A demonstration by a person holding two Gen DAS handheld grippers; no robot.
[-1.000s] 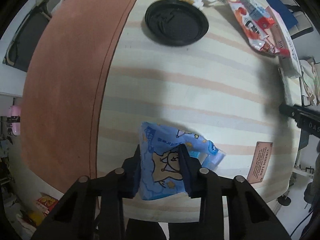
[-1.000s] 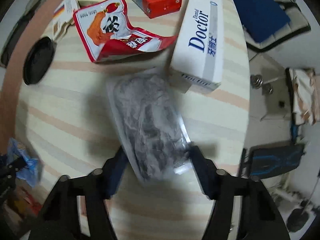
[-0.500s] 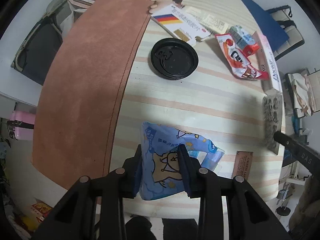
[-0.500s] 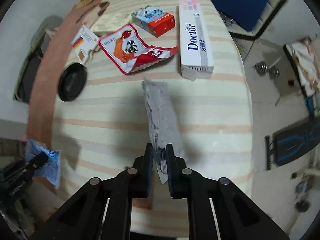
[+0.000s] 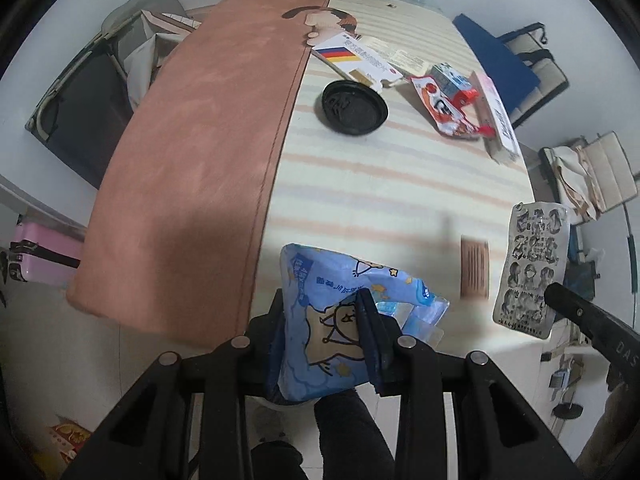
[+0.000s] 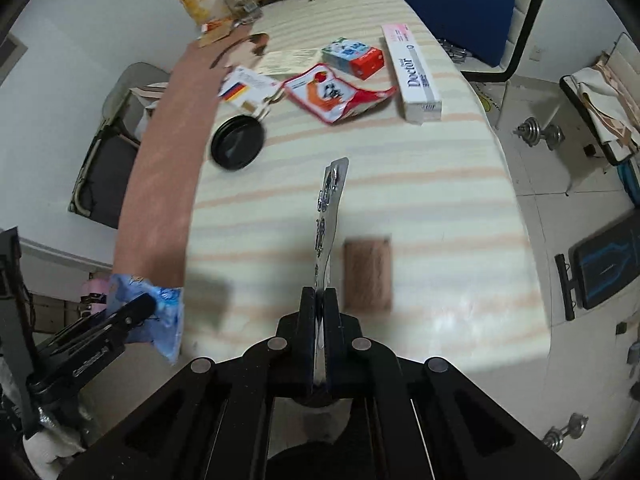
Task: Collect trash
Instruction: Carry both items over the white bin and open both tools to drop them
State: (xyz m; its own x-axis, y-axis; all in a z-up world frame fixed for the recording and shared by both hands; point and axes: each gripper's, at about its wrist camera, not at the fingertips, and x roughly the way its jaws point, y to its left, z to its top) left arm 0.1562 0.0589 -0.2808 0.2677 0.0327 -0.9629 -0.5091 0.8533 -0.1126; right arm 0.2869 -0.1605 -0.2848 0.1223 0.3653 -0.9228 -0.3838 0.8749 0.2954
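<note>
My left tool [image 5: 320,326] is clamped on a blue cartoon wrapper [image 5: 340,320], lifted above the near edge of the table [image 5: 380,184] at the bottom centre of the left view. My right tool [image 6: 319,320] is pinched tight on a flat silvery wrapper [image 6: 329,208], held edge-on and upright in the middle of the right view, also clear of the table. Toward the top of that frame lie a black lid [image 6: 238,142], a red snack bag [image 6: 332,94], a small carton [image 6: 354,58] and a long white box [image 6: 414,76]. A brown patch [image 6: 368,276] sits just right of the silvery wrapper; it is too blurred to identify, possibly a label.
</note>
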